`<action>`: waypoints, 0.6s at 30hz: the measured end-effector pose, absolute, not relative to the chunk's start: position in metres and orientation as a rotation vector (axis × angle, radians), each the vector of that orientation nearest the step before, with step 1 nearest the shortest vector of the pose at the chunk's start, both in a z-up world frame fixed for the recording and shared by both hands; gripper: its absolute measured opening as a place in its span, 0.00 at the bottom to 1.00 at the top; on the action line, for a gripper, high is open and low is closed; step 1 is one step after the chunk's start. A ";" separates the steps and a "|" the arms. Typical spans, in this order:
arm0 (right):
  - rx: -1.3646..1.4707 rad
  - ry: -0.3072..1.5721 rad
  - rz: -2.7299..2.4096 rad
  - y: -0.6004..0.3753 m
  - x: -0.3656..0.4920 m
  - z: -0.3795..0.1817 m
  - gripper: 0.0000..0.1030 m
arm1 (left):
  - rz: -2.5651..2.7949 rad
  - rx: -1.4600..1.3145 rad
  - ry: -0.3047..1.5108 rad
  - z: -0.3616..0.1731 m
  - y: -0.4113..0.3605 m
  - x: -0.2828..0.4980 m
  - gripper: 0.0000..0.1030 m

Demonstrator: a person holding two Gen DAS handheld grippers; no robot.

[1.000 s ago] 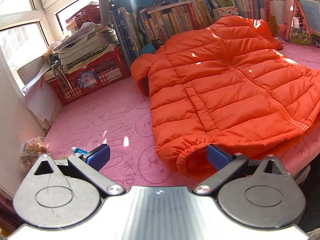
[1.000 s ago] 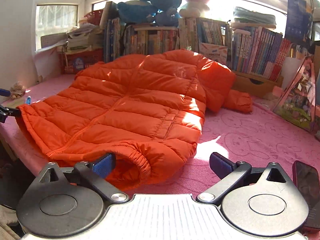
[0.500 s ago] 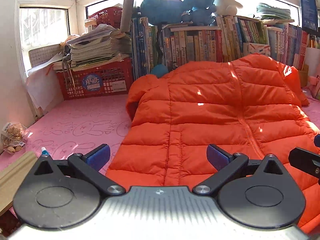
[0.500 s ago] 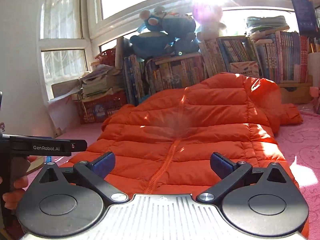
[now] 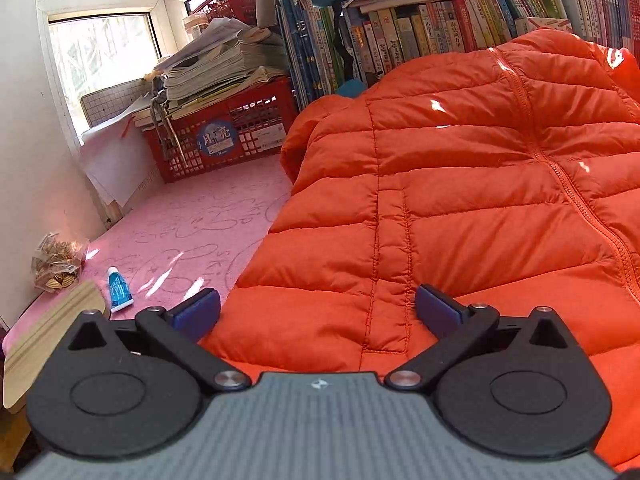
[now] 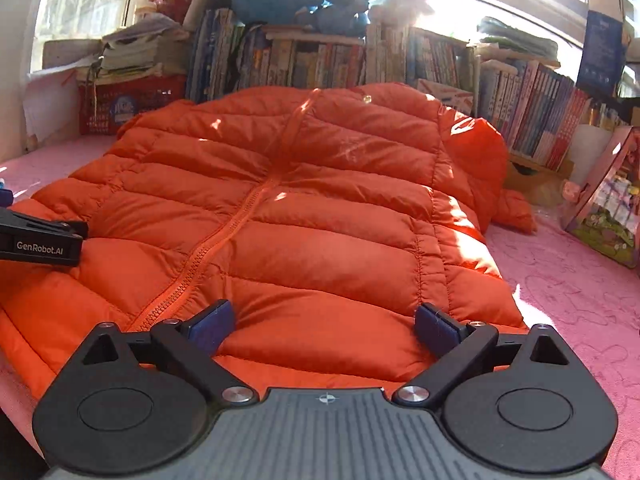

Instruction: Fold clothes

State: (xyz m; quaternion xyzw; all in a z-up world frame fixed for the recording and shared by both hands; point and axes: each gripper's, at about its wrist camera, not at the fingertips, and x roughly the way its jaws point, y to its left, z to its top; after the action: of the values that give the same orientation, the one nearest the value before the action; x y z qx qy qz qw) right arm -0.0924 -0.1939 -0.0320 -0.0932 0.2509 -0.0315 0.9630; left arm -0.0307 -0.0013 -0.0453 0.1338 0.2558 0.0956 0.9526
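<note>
An orange quilted puffer jacket (image 5: 460, 184) lies zipped and front-up on a pink mat (image 5: 192, 232), hem toward me. My left gripper (image 5: 316, 314) stands open at the hem's left part, its blue pads (image 5: 196, 312) wide apart over the fabric. In the right wrist view the same jacket (image 6: 304, 208) fills the middle, and my right gripper (image 6: 326, 324) is open at the hem to the right of the zipper. The left gripper's black body (image 6: 40, 240) shows at that view's left edge. One sleeve (image 6: 480, 168) lies folded beside the jacket's right side.
A red crate (image 5: 224, 132) stacked with papers stands back left, with rows of books (image 5: 400, 32) behind the jacket. A small blue tube (image 5: 118, 290), a bag of snacks (image 5: 56, 260) and a wooden board (image 5: 48, 332) lie at left. A colourful box (image 6: 608, 200) stands at right.
Both grippers have swung from the jacket's outer corners in over its hem, and both views now look along the jacket from close above. Both stay open.
</note>
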 end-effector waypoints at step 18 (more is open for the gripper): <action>-0.251 0.558 -0.413 -0.296 -0.127 -0.032 0.99 | 0.345 0.393 0.487 -0.047 0.048 -0.058 1.00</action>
State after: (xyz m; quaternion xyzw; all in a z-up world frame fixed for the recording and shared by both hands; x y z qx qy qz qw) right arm -0.1274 -0.2956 -0.0322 -0.1226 0.2728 -0.2020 0.9326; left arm -0.0581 0.0483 -0.0470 0.1925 0.2384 0.1689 0.9368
